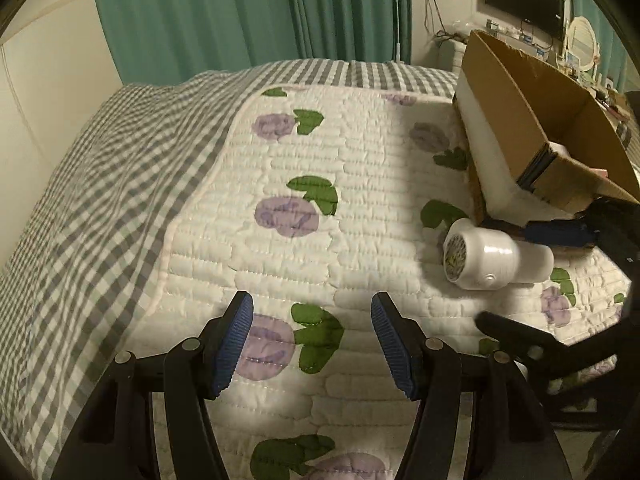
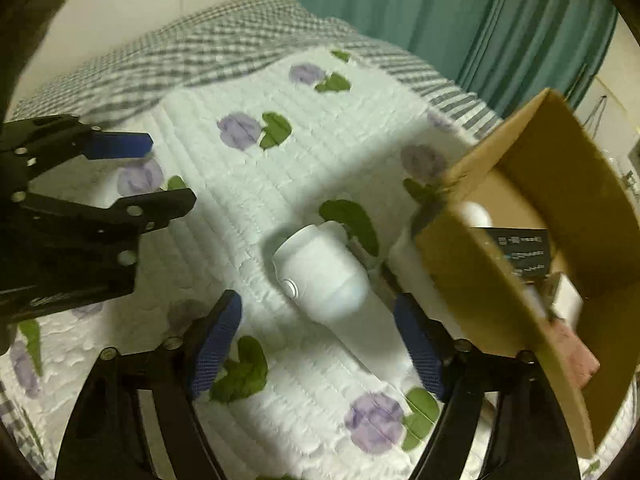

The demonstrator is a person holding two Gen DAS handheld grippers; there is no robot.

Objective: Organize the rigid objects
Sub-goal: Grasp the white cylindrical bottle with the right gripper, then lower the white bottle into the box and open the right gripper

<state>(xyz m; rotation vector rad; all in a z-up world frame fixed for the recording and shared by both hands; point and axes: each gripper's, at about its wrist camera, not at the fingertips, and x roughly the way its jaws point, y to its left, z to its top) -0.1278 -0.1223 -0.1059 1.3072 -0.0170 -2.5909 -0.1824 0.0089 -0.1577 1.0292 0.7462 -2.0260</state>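
A: Left wrist view: the left gripper (image 1: pixel 312 340) hangs spread and empty over the quilted white bedspread with purple flowers (image 1: pixel 304 160); the white plastic handheld appliance (image 1: pixel 492 256) lies beside the brown cardboard box (image 1: pixel 532 120).

B: Right wrist view: the right gripper (image 2: pixel 320 344), spread, straddles its narrow handle. I'd close squarely there. The box flap (image 2: pixel 480 280) crowds the right finger.

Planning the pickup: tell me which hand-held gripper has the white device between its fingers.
The right hand-held gripper: its open fingers straddle the white device lying on the quilt. The left hand-held gripper is open over bare quilt.
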